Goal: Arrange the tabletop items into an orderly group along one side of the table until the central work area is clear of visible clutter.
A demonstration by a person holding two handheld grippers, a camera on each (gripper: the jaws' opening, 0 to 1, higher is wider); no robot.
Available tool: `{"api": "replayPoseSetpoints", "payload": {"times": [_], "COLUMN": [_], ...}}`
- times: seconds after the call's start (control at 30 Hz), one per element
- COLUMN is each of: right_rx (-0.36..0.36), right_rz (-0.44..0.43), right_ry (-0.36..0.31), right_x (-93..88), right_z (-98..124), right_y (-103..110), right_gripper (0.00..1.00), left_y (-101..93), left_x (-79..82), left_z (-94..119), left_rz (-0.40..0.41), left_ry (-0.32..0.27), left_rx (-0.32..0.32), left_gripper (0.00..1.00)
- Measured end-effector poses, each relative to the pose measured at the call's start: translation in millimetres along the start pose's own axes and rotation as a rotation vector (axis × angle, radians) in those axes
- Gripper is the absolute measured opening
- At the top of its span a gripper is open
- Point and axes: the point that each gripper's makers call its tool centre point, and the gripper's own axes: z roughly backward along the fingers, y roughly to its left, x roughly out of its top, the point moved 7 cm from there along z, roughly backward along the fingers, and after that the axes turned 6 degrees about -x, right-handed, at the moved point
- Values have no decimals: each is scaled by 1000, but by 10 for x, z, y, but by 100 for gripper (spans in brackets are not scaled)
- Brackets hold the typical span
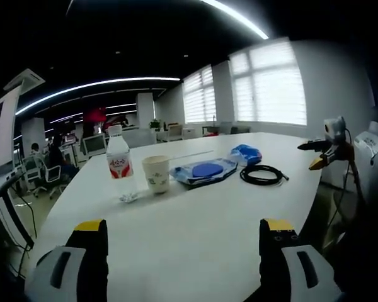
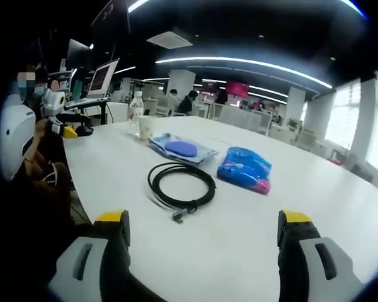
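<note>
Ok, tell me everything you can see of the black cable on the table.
The black cable is thin and wound into a loose round coil of a few loops, lying flat on the white table. One short end with a small plug sticks out at the coil's edge nearest the right gripper. It lies apart from the blue packet and the plastic sleeve with a blue disc. Neither gripper touches it.

Long ceiling light strips (image 1: 101, 83) are glowing across a dark ceiling in an open office. Daylight is coming through blinded windows (image 1: 268, 82) at two o'clock in the left gripper view. Desks with monitors (image 2: 104, 77) are standing at ten o'clock in the right gripper view.
</note>
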Motion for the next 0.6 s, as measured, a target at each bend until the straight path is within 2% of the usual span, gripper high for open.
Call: {"api": "replayPoseSetpoints", "payload": {"times": [0.6], "right_rx": [-1], "right_rz": [-1], "right_ry": [7], "right_x": [-11], "right_z": [9], "right_y": [34], "right_gripper": [93], "left_y": [25], "left_x": [-24], "left_z": [45], "left_rz": [0], "left_ry": [8], "left_rx": [11], "left_gripper": [100]}}
